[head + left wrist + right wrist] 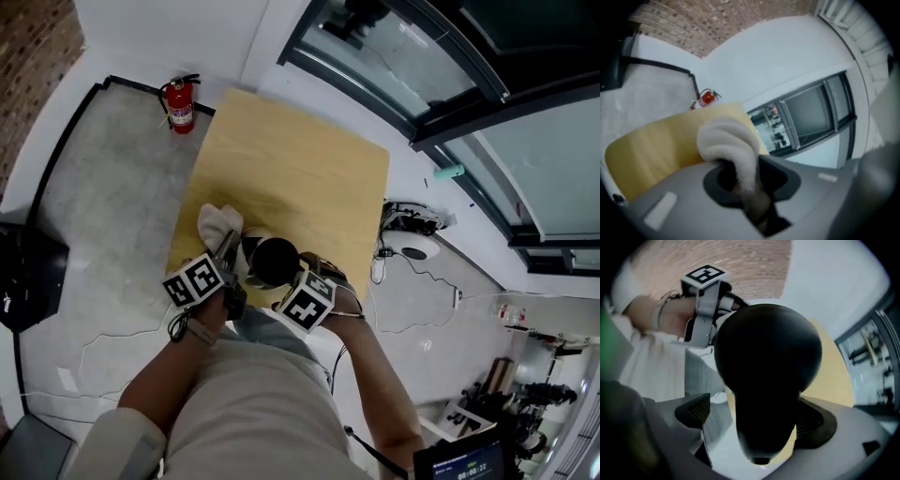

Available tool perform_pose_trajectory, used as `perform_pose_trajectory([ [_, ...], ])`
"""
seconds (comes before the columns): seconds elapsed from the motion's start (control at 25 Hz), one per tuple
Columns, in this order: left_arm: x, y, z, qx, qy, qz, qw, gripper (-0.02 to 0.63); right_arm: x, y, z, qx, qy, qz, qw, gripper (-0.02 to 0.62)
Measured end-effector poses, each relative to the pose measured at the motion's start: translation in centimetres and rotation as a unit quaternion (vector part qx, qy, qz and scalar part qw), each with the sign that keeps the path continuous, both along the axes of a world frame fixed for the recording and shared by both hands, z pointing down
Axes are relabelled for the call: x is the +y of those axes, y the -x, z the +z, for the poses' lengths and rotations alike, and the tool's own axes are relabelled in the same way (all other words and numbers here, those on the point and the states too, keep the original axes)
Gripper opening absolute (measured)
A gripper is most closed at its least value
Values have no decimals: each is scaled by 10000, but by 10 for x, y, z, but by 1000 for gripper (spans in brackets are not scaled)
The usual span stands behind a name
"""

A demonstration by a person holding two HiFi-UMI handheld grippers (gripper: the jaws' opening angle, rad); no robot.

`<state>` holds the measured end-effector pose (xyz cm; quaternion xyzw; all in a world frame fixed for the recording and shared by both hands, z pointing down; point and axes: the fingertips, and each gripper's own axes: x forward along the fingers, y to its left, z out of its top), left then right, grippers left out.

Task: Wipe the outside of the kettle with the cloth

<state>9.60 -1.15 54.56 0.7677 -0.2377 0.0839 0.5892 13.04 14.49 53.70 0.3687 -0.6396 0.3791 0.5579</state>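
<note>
1. The left gripper [228, 247] has its jaws shut tight on a fluffy white cloth [218, 223]. In the left gripper view the cloth [729, 140] bulges out of the jaws of that gripper [740, 180] in a rounded wad.
2. The right gripper [287, 281] holds a round black kettle [272, 261]. In the right gripper view a narrow lower part of the kettle [766, 362] runs down between the jaws of the right gripper [761, 427], which press on it from both sides. It shows only as a dark shape, so it may be the handle.
3. The kettle is at the near edge of a light wooden table [309, 178], just right of the cloth. The two look to be touching or almost so.
4. The kettle's body fills the middle of the right gripper view and hides most of the table. The left gripper [705, 301] and the hand [665, 317] holding it show beyond it on the left.
5. On the grey floor past the table's far left corner stands a red fire extinguisher [180, 103]. It also shows in the left gripper view [707, 98], beyond the table [651, 145].
6. A white round device [412, 246] with cables lies on the floor right of the table, below dark-framed windows [487, 112].
</note>
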Motion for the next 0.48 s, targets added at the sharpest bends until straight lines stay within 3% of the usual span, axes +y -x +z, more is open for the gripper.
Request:
perform_pose_trajectory([
  [0.08, -17, -15, -19, 228, -203, 237, 9993, 83, -16, 1, 0, 32, -234, 1168, 9929, 554],
  [0.12, -22, -18, -25, 304, -289, 351, 9985, 83, -23, -1, 2, 155, -340, 1509, 9878, 528],
  [0.16, -24, -18, -22, 264, -356, 462, 9979, 81, -27, -2, 3, 313, -395, 1661, 9848, 487],
  [0.24, -26, -5, 19, -189, -219, 497, 9983, 82, -37, -1, 3, 493, -385, 1665, 9841, 482],
  [0.32, -22, 15, 59, -432, 584, 155, 9972, 81, -42, 4, 5, 494, -368, 1615, 9849, 482],
  [0.36, -17, 20, 52, -283, 810, 7, 9963, 74, -41, 6, 7, 484, -378, 1607, 9851, 482],
  [0.4, -11, 19, 24, -36, 601, -21, 9982, 73, -38, 5, 9, 490, -392, 1614, 9849, 482],
  [0.48, 2, 3, -40, 385, -503, 143, 9979, 68, -29, -3, 11, 574, -412, 1721, 9825, 482],
])
